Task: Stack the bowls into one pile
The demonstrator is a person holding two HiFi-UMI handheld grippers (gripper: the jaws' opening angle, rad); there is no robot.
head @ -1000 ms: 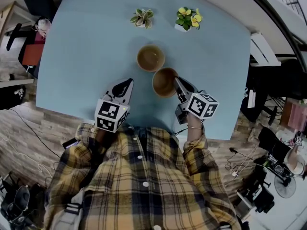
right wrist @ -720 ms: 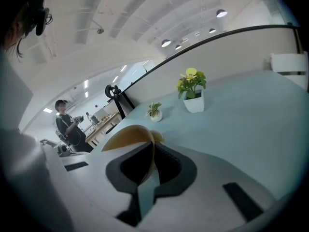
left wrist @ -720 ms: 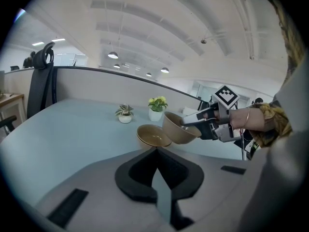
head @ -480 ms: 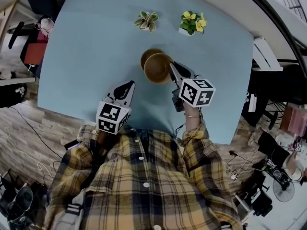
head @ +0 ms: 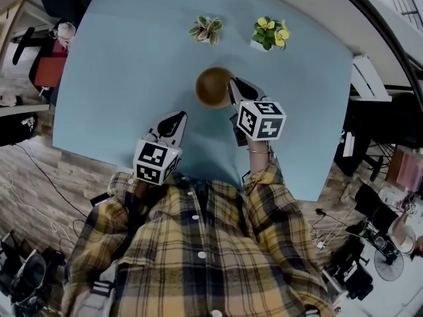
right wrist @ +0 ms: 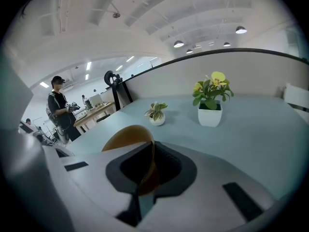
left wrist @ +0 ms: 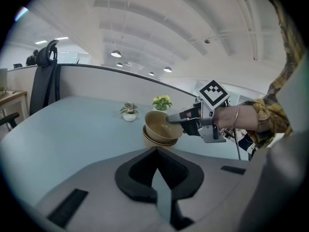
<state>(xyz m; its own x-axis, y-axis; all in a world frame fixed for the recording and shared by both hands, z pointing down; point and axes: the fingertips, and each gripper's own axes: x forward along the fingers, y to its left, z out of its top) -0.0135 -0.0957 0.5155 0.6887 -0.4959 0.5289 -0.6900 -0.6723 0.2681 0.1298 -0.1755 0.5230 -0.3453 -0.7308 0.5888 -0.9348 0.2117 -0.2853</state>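
Note:
My right gripper [head: 232,92] is shut on the rim of a tan bowl [head: 213,87] and holds it tilted over the second tan bowl, which the head view almost wholly hides. From the left gripper view, the held bowl [left wrist: 161,124] leans inside the lower bowl [left wrist: 153,140], whose rim shows beneath it; I cannot tell whether they touch. The right gripper [left wrist: 179,118] grips from the right. In the right gripper view the bowl's wall [right wrist: 126,138] passes between my jaws [right wrist: 143,180]. My left gripper [head: 174,120] rests shut and empty, near the table's front.
Two small potted plants stand at the table's far side: a leafy one [head: 207,28] and a yellow-flowered one [head: 269,34]. The light blue table [head: 119,78] ends close behind my grippers. A person [right wrist: 60,108] stands far off in the room.
My right gripper carried its bowl up and left in the head view, from beside the other bowl to over it, rolling so the bowl tilts. The left gripper stayed put.

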